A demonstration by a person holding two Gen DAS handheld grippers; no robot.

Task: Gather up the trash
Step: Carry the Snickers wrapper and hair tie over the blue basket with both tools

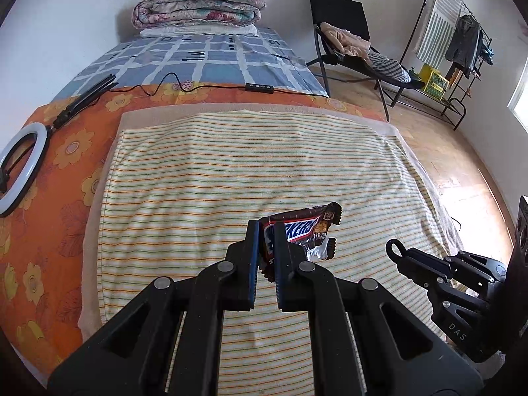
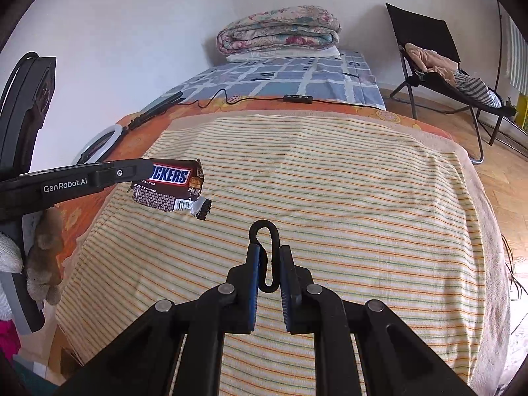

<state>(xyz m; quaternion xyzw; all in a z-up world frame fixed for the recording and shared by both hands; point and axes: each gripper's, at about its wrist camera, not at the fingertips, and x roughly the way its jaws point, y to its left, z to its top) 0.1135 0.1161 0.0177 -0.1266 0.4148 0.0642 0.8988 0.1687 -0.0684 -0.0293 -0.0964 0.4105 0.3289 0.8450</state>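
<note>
Both pieces of trash are picked up and lifted off the bed; neither is put away yet. The left gripper [image 1: 265, 231] has its fingers pinched on a torn candy wrapper [image 1: 298, 231], whose free end sticks out past the fingertips and hangs above the striped towel [image 1: 231, 165]. The right gripper [image 2: 268, 254] has its fingers clamped on a bent black rubber band [image 2: 265, 257], its loop poking out beyond the fingertips. Ahead of both sets of fingers the towel shows no other scrap, so as far as I can judge, only the drop-off is left.

No bin or bag shows in either view, so where the trash goes cannot be told. The part of the bed under and behind the fingers is hidden by the grippers' own frames. At the left edge of the right wrist view a gloved hand [image 2: 39, 257] shows only in part.
</note>
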